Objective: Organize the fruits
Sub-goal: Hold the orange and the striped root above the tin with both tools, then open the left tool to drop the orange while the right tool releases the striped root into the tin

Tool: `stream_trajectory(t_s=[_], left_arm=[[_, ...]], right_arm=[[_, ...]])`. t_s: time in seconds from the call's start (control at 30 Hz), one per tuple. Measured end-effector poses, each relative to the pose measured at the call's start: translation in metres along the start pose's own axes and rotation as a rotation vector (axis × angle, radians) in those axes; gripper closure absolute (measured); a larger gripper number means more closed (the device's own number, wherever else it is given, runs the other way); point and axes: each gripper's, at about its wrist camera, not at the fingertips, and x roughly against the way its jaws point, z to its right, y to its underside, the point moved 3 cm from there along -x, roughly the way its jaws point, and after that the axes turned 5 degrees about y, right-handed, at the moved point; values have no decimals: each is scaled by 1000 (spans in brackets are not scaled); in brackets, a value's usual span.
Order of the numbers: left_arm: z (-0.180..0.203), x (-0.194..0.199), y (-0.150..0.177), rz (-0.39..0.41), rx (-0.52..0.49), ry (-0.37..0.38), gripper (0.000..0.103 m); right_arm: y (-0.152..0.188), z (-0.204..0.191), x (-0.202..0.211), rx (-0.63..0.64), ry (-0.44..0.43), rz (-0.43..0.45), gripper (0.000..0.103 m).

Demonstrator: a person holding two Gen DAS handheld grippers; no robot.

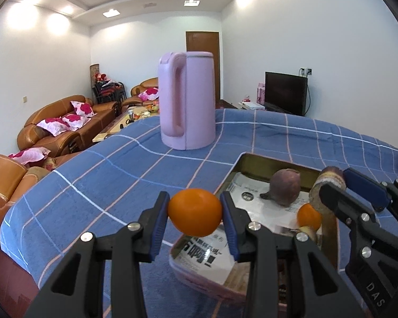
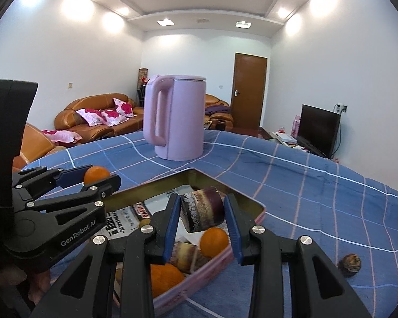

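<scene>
My left gripper (image 1: 195,213) is shut on an orange (image 1: 195,212), held above the near left edge of the tin tray (image 1: 268,159). That same orange (image 2: 96,174) shows at the left of the right wrist view. My right gripper (image 2: 202,212) is shut on a short piece of purple sugarcane (image 2: 202,210), held over the tray (image 2: 199,173); in the left wrist view the cane piece (image 1: 329,182) hangs at the right. In the tray lie a purple fruit (image 1: 285,186), an orange (image 1: 308,216), another orange (image 2: 214,241), a third orange (image 2: 165,278) and a second cane piece (image 2: 184,255).
A pink kettle (image 1: 187,100) stands on the blue checked tablecloth (image 1: 106,175) behind the tray. A small dark brown fruit (image 2: 350,263) lies on the cloth right of the tray. Newspaper (image 1: 207,259) lines the tray. Sofas, a door and a television stand beyond.
</scene>
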Motion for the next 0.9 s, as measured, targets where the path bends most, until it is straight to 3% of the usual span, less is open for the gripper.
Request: stream_trajectory(t_s=[0.73,0.9], left_arm=[[-6,-6,5,-39,-5,9,60],[-6,-4,5,-32,9,9,43]], right_arm=[[1,-25,-25,35,-68,-101,67],[2,-16,-26,-9,-75,-111,66]])
